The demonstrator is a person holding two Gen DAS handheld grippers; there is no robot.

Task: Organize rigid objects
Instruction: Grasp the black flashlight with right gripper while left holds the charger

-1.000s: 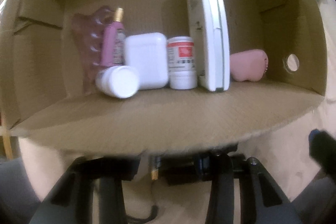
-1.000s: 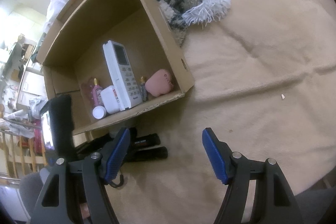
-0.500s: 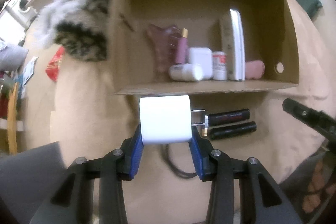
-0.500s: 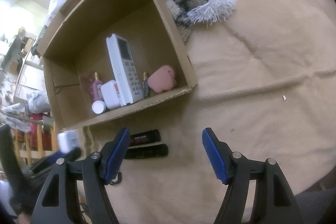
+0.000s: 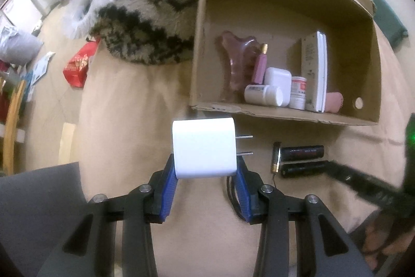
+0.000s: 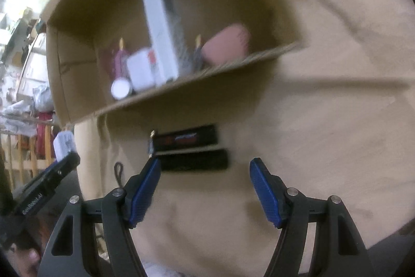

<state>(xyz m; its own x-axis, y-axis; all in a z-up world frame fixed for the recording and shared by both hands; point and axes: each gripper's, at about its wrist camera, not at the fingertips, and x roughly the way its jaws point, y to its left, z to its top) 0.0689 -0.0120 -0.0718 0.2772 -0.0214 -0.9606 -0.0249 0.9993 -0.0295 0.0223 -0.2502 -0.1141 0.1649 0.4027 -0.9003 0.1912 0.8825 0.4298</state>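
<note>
The left gripper (image 5: 205, 168) was clamped on a white charger plug (image 5: 204, 148) by its flat sides: light, stiff, probably slick plastic. The right gripper (image 6: 205, 188) sat wide and empty, with two blurry black sticks (image 6: 193, 160), maybe batteries, just ahead.

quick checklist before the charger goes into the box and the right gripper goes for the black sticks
1. Left gripper clamped on white charger: ok.
2. Charger prongs clear of the pads: ok.
3. Free floor in cardboard box, left of the pink comb: ok.
4. Right gripper open and empty: ok.
5. Two black sticks outside the box, side by side: ok.
6. Black cord clear of the sticks: cannot tell.
</note>
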